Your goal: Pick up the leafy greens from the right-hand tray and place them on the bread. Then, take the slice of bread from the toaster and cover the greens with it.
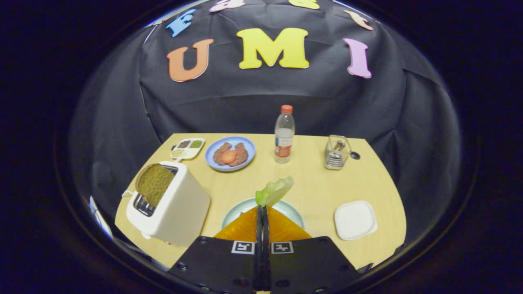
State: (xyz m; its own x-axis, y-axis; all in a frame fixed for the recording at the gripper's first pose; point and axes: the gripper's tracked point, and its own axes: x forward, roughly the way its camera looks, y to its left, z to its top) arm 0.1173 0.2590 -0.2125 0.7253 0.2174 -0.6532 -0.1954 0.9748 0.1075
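Pinching the leafy greens (274,190), the claw (262,209) hangs above the plate (292,210); toaster (171,208) bread slice (154,183) remains untouched.

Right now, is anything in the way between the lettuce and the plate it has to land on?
Nothing visible is. The gripper is shut on the leafy greens, holding them right above the pale plate. The fingers hide the bread there.

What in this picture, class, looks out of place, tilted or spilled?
Nothing is spilled or broken. The bread slice leans crooked in the toaster, and the hand-held gripper, shut on the lettuce, holds it above the pale plate.
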